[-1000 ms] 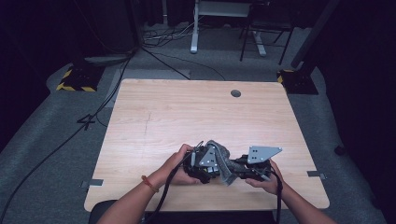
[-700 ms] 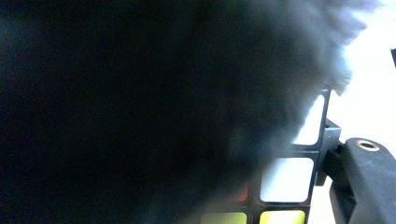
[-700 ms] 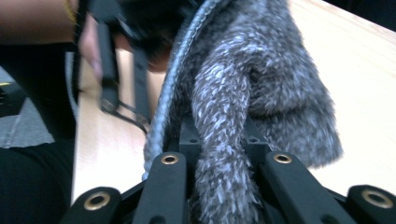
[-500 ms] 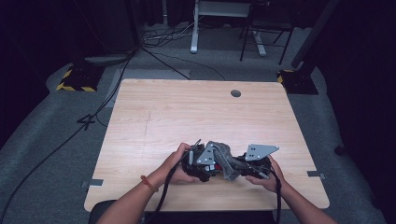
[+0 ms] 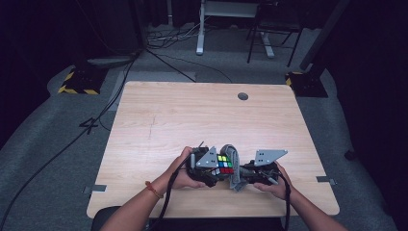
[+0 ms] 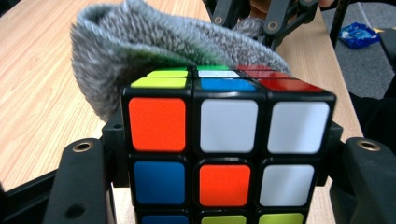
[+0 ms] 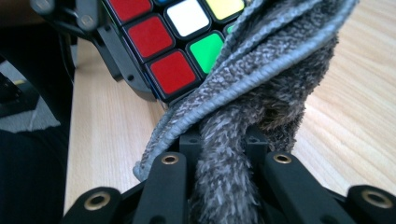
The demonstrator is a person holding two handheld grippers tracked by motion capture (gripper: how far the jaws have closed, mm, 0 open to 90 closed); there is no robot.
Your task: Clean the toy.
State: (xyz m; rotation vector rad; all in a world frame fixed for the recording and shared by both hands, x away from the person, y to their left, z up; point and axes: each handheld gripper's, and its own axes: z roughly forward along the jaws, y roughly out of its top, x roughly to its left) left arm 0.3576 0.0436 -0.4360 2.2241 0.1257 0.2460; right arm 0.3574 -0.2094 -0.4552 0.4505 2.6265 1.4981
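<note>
Near the front edge of the bench (image 5: 159, 115), in the high view, I hold the cube (image 5: 224, 164) between my two tools: the left tool (image 5: 211, 169) just left of the cube, the right tool (image 5: 243, 174) just right of it, with a grey cloth (image 5: 234, 168) draped against the cube's right side. In the left gripper view, my left tool's jaws are clamped on the cube (image 6: 224, 149) at both flanks, the cloth (image 6: 121, 51) lying over the cube's far top. In the right gripper view, my right tool's jaws are pinched on the cloth (image 7: 233, 177), which rises to touch the cube (image 7: 173, 46).
</note>
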